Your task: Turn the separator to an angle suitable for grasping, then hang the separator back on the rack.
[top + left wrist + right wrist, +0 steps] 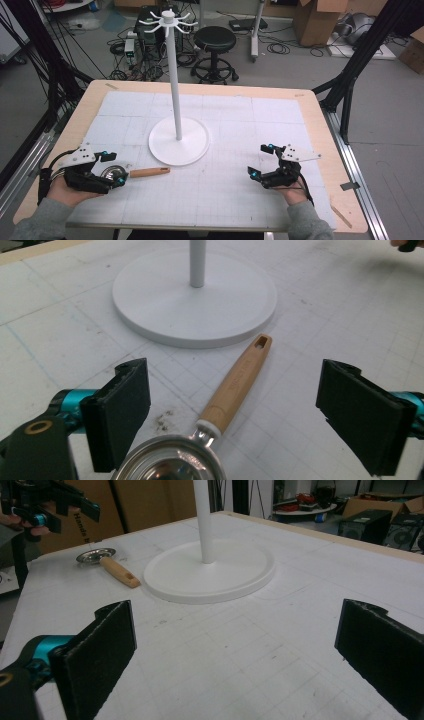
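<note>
Left tool [232, 415] gapes wide astride the strainer [220, 415].

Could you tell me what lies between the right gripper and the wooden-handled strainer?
In the high view, only bare gridded mat separates the right gripper from the strainer; the white stand's base sits just beyond that line.

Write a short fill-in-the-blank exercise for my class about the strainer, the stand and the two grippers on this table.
1. The strainer has a handle made of ____.
2. The left gripper has its jaws ____ over the strainer's metal bowl.
3. The white stand has a base shaped like a ____.
4. The right gripper holds ____.

Missing words: wood; open; circle; nothing
</note>
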Motion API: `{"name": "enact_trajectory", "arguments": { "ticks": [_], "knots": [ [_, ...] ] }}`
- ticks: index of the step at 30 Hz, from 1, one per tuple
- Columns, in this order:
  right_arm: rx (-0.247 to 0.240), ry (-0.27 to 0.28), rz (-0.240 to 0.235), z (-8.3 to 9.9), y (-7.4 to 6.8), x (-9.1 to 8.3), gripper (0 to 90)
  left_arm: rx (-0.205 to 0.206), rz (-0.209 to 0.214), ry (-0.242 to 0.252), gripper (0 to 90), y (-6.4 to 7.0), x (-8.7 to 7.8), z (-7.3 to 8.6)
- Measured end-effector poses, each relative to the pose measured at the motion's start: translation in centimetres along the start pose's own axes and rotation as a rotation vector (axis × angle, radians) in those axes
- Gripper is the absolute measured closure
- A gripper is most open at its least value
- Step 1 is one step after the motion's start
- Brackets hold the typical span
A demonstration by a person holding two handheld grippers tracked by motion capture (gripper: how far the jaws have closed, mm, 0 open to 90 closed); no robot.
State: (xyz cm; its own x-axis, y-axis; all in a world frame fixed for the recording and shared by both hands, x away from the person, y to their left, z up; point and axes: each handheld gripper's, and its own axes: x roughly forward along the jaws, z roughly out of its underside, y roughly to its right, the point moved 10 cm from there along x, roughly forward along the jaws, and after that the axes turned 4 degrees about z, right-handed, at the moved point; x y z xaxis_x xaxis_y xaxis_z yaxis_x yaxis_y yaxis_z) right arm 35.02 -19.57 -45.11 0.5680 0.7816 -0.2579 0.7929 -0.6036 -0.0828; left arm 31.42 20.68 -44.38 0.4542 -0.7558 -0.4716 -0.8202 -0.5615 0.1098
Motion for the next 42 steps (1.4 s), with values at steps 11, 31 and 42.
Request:
{"name": "enact_trajectory", "arguments": {
  "ticks": [11, 31, 42],
  "knots": [
    [-0.009, -0.007, -0.022, -0.2, -0.5, 1.0, 2.2, 0.042, 0.007, -0.082, 13.5, -0.2, 0.7, -0.4],
    [-0.003, -0.009, -0.031, -0.2, -0.7, 1.1, 2.2, 0.07, 0.093, -0.191, 16.8, -1.0, 2.1, -0.4],
    [-0.004, -0.01, -0.029, -0.2, -0.7, 1.1, 2.2, 0.047, 0.095, -0.249, 21.9, -2.0, 2.6, 0.5]
  ]
}}
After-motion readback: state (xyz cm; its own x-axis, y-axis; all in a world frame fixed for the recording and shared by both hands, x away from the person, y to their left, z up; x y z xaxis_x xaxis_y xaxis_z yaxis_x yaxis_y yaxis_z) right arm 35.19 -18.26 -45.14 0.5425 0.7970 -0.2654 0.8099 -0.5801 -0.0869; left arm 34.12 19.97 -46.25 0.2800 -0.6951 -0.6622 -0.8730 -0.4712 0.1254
